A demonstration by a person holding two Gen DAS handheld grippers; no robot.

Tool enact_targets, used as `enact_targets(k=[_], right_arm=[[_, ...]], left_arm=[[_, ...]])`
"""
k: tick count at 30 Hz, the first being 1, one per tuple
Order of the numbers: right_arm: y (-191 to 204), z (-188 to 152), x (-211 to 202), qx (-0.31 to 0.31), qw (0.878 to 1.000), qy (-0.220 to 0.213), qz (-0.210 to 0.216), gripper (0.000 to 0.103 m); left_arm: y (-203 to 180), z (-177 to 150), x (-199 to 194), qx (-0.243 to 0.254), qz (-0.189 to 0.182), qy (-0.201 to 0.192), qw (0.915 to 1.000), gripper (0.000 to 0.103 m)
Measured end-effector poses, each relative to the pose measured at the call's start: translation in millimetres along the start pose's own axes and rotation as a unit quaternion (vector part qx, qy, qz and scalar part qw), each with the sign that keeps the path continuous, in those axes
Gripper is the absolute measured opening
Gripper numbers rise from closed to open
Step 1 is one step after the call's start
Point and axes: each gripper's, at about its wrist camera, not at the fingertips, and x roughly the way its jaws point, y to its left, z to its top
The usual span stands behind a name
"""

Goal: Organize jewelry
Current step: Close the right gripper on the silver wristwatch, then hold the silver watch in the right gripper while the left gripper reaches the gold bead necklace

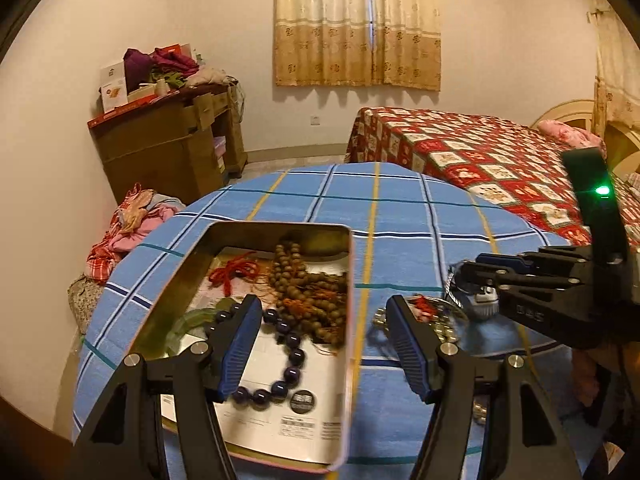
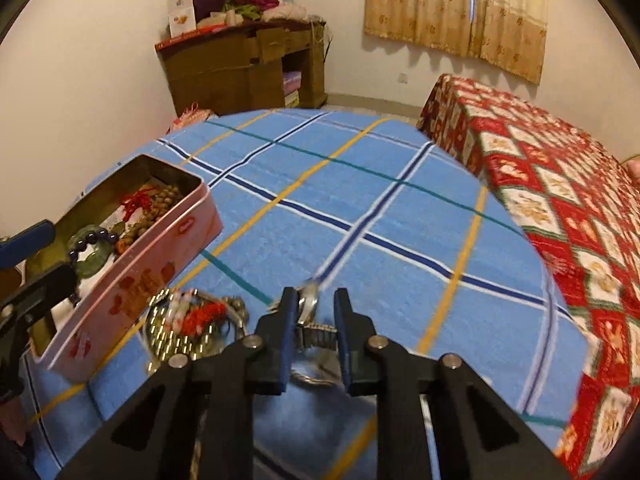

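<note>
An open pink tin lies on the blue checked tablecloth. It holds brown prayer beads, a dark purple bead bracelet, a red cord and a green bangle. My left gripper hovers open over the tin's near right corner with nothing between its pads. A loose heap of jewelry lies right of the tin. Just beside that heap my right gripper is shut on a silver metal watch, its band between the pads. The left wrist view shows the watch hanging from that gripper.
A bed with a red patterned cover stands past the table on the right. A brown cabinet piled with clothes is against the far wall, and a heap of clothes lies left of the table.
</note>
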Motion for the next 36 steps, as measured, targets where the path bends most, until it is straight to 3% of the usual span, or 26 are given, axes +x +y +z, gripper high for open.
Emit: enact_targets(k=[9, 13, 19, 27, 33, 36], right_arm=[[-9.4, -32.2, -41.6, 0.012, 1.0, -0.028, -0.006, 0.02], [-18.5, -34.3, -42.2, 0.021, 0.999, -0.031, -0.005, 0.02], [-26.4, -37.4, -42.8, 0.03, 0.999, -0.039, 0.001, 0.02], [-24.8, -42.3, -43.8, 0.028, 0.999, -0.043, 0.004, 0.02], [-24.0, -43.2, -44.0, 0.028, 0.999, -0.044, 0.005, 0.02], [-22.5, -44.2, -43.1, 0.026, 0.999, -0.043, 0.005, 0.02]], left_arm=[[-45.8, -1.2, -0.3, 0.04, -0.033, 0.007, 0.9986, 0.065], [-61.4, -4.8, 14.2, 0.046, -0.054, 0.032, 0.9969, 0.065], [-70.7, -10.6, 41.8, 0.046, -0.054, 0.086, 0.9937, 0.065], [-69.2, 0.4, 63.3, 0.028, -0.048, 0.104, 0.9931, 0.065], [-76.2, -2.9, 63.7, 0.05, -0.036, 0.108, 0.9922, 0.065], [-82.3, -6.2, 63.0, 0.052, -0.05, 0.114, 0.9908, 0.065]])
